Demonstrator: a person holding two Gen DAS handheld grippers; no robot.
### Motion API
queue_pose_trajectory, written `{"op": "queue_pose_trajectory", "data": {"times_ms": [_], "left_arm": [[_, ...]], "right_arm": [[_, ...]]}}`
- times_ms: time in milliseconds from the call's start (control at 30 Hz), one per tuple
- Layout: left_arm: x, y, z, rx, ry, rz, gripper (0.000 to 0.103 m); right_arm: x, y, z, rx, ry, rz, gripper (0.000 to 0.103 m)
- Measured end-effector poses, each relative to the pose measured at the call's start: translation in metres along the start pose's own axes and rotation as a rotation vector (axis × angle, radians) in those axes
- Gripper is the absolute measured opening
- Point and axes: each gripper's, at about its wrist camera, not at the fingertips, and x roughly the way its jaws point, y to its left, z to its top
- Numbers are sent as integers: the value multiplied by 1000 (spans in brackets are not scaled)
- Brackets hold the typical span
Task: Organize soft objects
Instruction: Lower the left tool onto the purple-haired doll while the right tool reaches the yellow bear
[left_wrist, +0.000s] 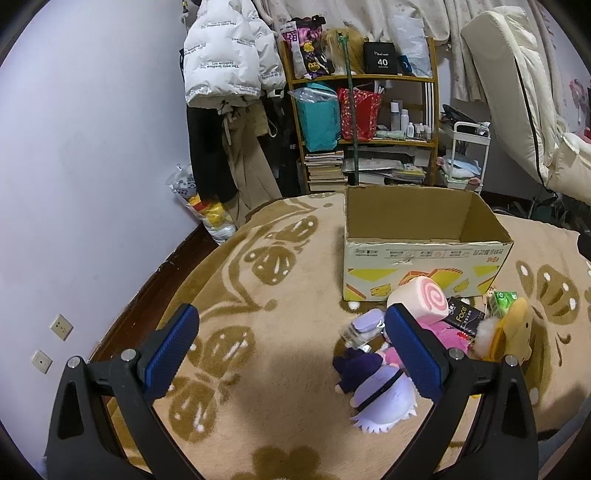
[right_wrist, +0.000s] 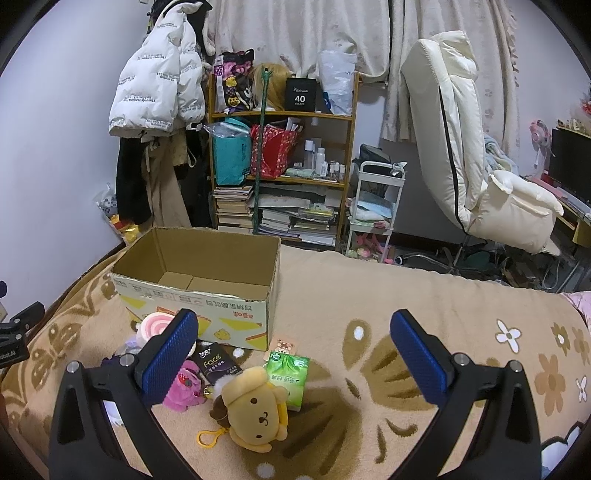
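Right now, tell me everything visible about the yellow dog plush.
The yellow dog plush lies on the patterned blanket in front of the cardboard box, face toward the right wrist camera. It looks like soft fleece, with a tan beret, brown floppy ears, dot eyes, a small nose and a yellow plastic clip loop at its lower left. Its head touches the green tissue pack; a pink plush lies just beside it. Neither hand-held gripper touches it.

One cardboard box (right_wrist: 207, 295); four plush toys, perhaps; two tissue packs; two grippers, both agape.
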Motion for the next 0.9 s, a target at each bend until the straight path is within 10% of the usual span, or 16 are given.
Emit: {"op": "queue_pose_trajectory", "data": {"times_ms": [900], "left_arm": [[95, -80, -38, 181, 331, -114, 100]], "right_arm": [[70, 23, -13, -104, 239, 93, 103]]}}
